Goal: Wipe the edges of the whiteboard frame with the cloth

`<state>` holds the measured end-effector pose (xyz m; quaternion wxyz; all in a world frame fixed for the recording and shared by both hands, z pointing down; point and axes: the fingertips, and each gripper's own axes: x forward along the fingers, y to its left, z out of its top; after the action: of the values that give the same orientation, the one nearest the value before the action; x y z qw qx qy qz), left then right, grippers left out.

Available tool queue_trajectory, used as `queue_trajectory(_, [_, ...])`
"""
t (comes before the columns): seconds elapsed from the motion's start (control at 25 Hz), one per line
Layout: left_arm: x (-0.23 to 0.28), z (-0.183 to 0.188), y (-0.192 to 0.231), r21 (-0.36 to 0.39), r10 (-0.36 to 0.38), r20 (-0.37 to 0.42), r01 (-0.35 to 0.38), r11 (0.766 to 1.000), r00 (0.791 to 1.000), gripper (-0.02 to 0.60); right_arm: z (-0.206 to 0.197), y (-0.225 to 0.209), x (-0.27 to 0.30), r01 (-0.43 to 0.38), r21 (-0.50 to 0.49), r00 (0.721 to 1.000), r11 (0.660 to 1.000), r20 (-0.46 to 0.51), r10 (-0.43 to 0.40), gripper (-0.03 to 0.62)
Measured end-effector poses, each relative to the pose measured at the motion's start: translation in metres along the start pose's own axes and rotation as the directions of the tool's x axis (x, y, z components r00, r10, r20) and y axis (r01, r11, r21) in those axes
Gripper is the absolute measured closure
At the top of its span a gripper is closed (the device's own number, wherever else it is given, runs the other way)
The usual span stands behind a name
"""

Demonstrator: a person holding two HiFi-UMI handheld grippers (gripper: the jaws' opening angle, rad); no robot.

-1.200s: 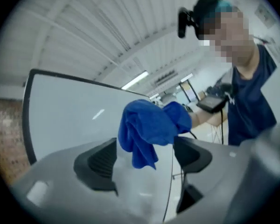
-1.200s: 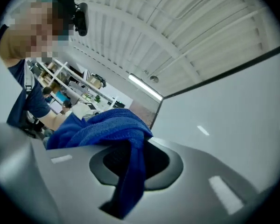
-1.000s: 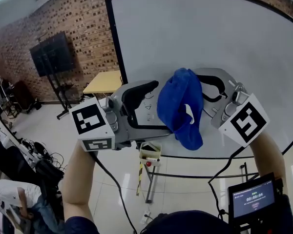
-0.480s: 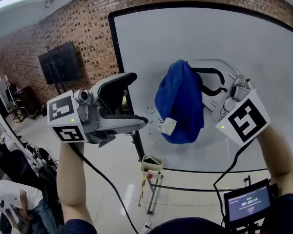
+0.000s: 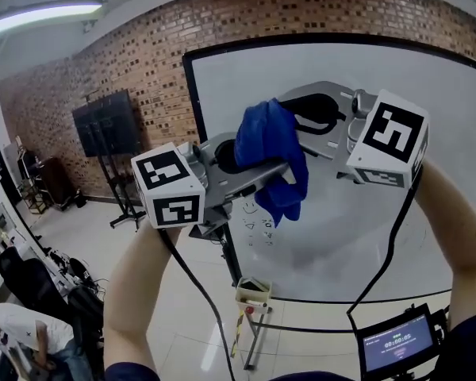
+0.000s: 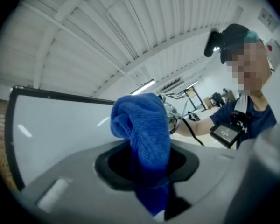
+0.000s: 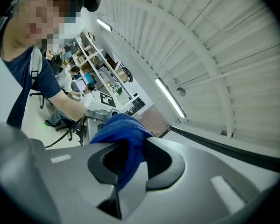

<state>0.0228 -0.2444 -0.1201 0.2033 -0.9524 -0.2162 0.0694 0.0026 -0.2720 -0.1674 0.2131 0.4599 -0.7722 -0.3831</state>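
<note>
Head view only: cloth (image 5: 271, 153) before whiteboard (image 5: 365, 228), frame edge (image 5: 193, 101) at its 9.
Cloth axis: 12–6, tail to 6.
L fingers: your left gripper (image 6: 149, 164) just closed, pinching cloth.
R fingers: your right gripper (image 7: 126, 164) narrow, pinching cloth too.

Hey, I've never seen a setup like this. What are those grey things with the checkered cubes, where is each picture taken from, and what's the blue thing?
No robot here: a person holds two hand-held two-jaw grippers; the cubes are part of them. The wide picture comes from a head camera; the other two from cameras riding on each gripper, looking along its jaws. The blue thing is a cloth. The right gripper is clamped on it, and the left gripper has just been closing its jaws onto it too, in front of a black-framed whiteboard.
</note>
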Motion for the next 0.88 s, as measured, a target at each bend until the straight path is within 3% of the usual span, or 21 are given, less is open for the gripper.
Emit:
queue_trajectory(0.12, [-0.012,0.008,0.008,0.055,0.041,-0.011,-0.04,0.998,0.999,0.45,-0.005,-0.004,-0.012,-0.008,0.049,1.0,0.999,-0.012,0.008,0.456])
queue_trajectory(0.2, [-0.011,0.014,0.003,0.089,0.021,-0.025,-0.018,0.996,0.999,0.453,-0.004,-0.005,-0.022,0.002,0.103,1.0,0.995,0.018,-0.004,0.451])
queue_trajectory(0.32, [-0.01,0.02,-0.003,0.1,-0.024,-0.041,0.028,0.995,0.999,0.453,0.004,-0.01,-0.035,-0.008,0.155,0.997,0.988,0.083,-0.005,0.39])
queue_trajectory(0.4, [-0.017,0.021,0.005,0.096,-0.01,-0.034,0.013,0.995,0.999,0.454,0.011,-0.017,-0.049,-0.043,0.212,0.99,0.976,0.143,0.013,0.347])
queue_trajectory(0.48, [-0.03,0.032,0.023,0.079,0.046,0.028,-0.048,0.996,0.999,0.456,0.017,-0.031,-0.063,-0.072,0.294,0.978,0.953,0.21,0.009,0.276])
queue_trajectory(0.6, [-0.038,0.07,0.043,0.086,0.122,0.158,-0.136,0.987,0.98,0.456,0.016,-0.046,-0.053,-0.056,0.361,0.971,0.931,0.237,-0.034,0.253])
queue_trajectory(0.68, [-0.029,0.089,0.048,0.134,0.152,0.172,-0.176,0.975,0.973,0.456,0.024,-0.047,-0.033,-0.087,0.418,0.961,0.904,0.274,-0.035,0.226])
queue_trajectory(0.8, [-0.01,0.094,0.044,0.254,0.163,0.112,-0.187,0.949,0.98,0.454,0.046,-0.058,-0.013,-0.15,0.526,0.923,0.837,0.377,-0.071,0.2])
queue_trajectory(0.88, [-0.001,0.092,0.043,0.32,0.165,0.087,-0.185,0.929,0.982,0.451,0.053,-0.064,-0.003,-0.143,0.541,0.917,0.829,0.387,-0.094,0.214])
